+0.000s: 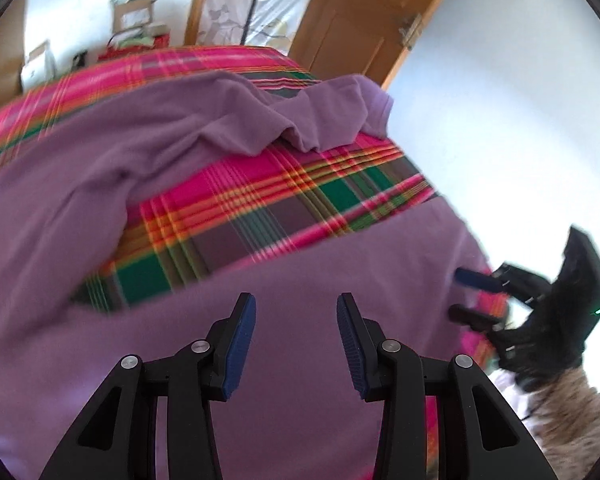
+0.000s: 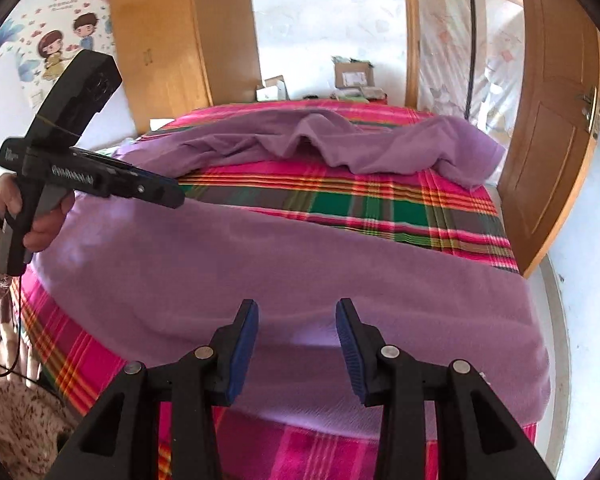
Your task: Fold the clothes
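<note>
over the purple garment (image 2: pixel 284 264) both grippers hang open, empty

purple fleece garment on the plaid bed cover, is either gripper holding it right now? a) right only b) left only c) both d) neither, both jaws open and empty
d: the left gripper and right gripper both show open blue pads with only a gap above the purple fleece garment, nothing pinched.

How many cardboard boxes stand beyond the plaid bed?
2, possibly more hidden: a large open cardboard box against the white wall, and a smaller box left of it.
</note>
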